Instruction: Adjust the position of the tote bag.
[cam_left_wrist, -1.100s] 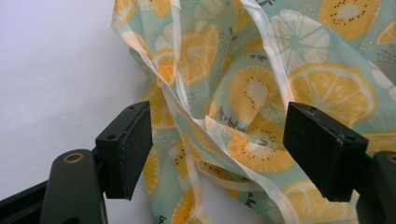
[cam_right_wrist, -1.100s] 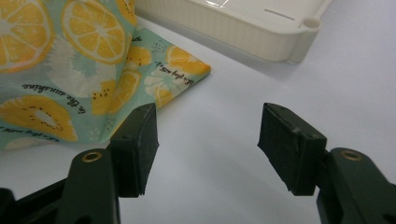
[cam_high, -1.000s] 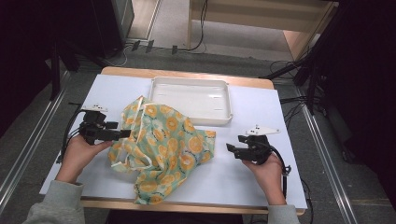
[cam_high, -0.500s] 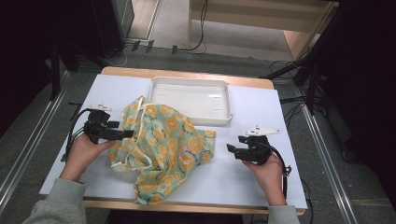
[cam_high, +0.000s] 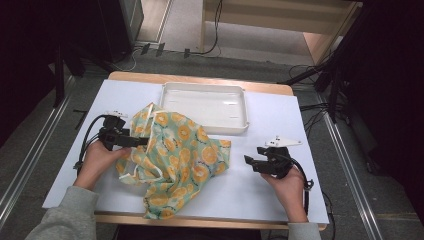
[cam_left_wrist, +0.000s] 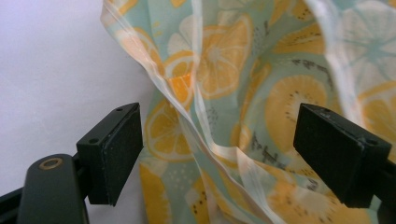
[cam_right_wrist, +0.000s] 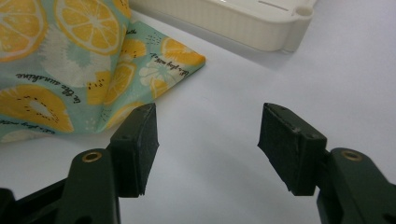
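A crumpled cloth (cam_high: 175, 160) printed with orange slices was seen lying in front of the white tray (cam_high: 205, 89), its upper folds almost meeting the tray's near rim and its lower end hanging past the table (cam_high: 280, 200) edge on the person's side. Its long axis was laid roughly from the tray's left corner down toward the person, slightly slanted, with a pointed corner (cam_high: 225, 144) directed to the right, just below the tray's near right corner. The left gripper (cam_high: 142, 141) was placed at the cloth's left side, well left of the tray; its jaws had just been opening and were spread wide, with a raised fold of cloth (cam_left_wrist: 219, 140) standing between the pads but not pinched. The right gripper (cam_high: 250, 162) was held right of the cloth and below the tray's right corner, released, its jaws apart over bare table with nothing between them, the cloth's corner (cam_right_wrist: 187, 58) lying near its left pad.
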